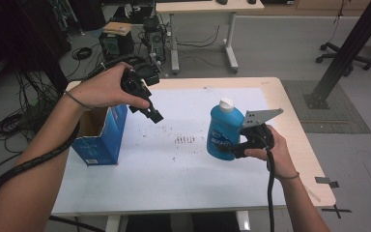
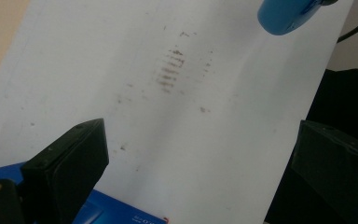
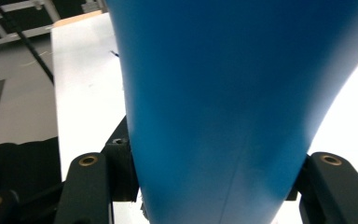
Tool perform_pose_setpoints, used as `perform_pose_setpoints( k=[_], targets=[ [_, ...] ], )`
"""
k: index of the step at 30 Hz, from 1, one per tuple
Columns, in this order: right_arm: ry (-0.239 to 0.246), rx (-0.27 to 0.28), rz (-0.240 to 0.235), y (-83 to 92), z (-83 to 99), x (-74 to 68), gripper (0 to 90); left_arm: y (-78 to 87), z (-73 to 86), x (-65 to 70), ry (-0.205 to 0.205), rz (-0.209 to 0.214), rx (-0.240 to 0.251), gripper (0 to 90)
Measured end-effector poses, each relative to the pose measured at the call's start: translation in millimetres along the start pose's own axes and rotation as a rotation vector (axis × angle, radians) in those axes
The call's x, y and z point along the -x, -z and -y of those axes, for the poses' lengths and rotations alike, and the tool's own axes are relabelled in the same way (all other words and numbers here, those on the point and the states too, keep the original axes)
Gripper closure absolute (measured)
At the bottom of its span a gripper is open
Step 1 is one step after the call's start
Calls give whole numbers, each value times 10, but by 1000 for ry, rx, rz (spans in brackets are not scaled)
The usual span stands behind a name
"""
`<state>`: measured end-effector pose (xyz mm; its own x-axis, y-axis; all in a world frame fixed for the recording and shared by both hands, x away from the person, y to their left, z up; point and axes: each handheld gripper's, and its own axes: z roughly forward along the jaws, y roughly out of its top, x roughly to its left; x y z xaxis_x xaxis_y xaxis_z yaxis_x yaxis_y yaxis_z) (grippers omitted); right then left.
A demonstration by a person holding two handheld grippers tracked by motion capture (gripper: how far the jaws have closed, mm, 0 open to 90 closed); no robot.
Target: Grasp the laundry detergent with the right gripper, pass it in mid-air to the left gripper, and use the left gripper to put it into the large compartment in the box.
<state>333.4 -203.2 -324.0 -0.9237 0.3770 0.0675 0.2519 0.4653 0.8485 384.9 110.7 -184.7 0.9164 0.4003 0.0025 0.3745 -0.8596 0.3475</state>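
**Blue bottle pinched in the right hand-held gripper, left one spread above the tabletop**

In the high view, the right hand-held gripper (image 1: 233,149) sits right of centre in the frame, its jaws pinching the lower body of a blue bottle (image 1: 223,129) with a white cap (image 1: 226,104). The bottle leans slightly, cap uppermost, and its base appears raised off the white sheet (image 1: 174,169) that covers the tabletop (image 1: 299,125). A grey three-cornered plate (image 1: 262,116) tops this gripper, and a black cable (image 1: 271,193) trails down along the person's right forearm. In the right gripper view the bottle (image 3: 233,102) stands between the two jaws, which press against its sides.

The left hand-held gripper (image 1: 147,108) is held in the air at the upper left of the high view, pointing down and toward the middle of the frame. In the left gripper view its jaws stand wide apart with nothing between them (image 2: 200,172); the bottle's rounded base (image 2: 286,16) shows at the upper right of that frame.

An open blue cardboard box (image 1: 101,133) stands on the left edge of the tabletop, below the left hand (image 1: 104,89). A patch of small dark marks (image 1: 184,140) lies on the sheet near the centre, between box and bottle.
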Motion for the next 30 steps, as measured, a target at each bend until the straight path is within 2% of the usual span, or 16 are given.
perform_pose_setpoints(
  k=[1,3,4,5,7,8,9,10,16,17,21,22,23,24,25,30],
  targets=[
    [20,-2,-24,0,-52,6,420,7,-4,14,-5,0,1,38],
    [33,1,-35,-5,-87,9,420,40,-26,89,-31,11,8,38],
    [33,1,-35,-5,-87,9,420,40,-26,89,-31,11,8,38],
    [60,-15,-64,-19,-164,10,420,40,-26,89,-31,11,8,38],
    [60,-15,-64,-19,-164,10,420,49,-36,115,-41,8,6,38],
    [70,-17,-77,-29,-196,10,420,66,-68,184,-65,9,-3,38],
    [70,-17,-77,-29,-196,10,420,66,-68,184,-65,9,-3,38],
    [102,-22,-108,-59,-266,10,420,66,-68,184,-65,9,-3,38],
    [122,-23,-132,-87,-316,2,420,86,-137,310,-111,15,-8,38],
    [130,-16,-168,-114,-339,-6,420,86,-137,310,-111,15,-8,38],
    [131,-18,-174,-121,-344,-10,420,89,-169,350,-124,24,-10,38],
    [143,-25,-193,-149,-359,-24,420,83,-203,401,-146,37,-14,38],
    [143,-25,-193,-149,-359,-24,420,83,-203,401,-146,37,-14,41],
    [157,-32,-219,-188,-389,-48,420,83,-203,401,-146,37,-14,41],
    [157,-32,-219,-188,-389,-48,420,75,-245,456,-169,49,-13,41],
    [173,-27,-253,-230,-448,-89,420,67,-281,505,-185,58,-12,40]
  ],
)
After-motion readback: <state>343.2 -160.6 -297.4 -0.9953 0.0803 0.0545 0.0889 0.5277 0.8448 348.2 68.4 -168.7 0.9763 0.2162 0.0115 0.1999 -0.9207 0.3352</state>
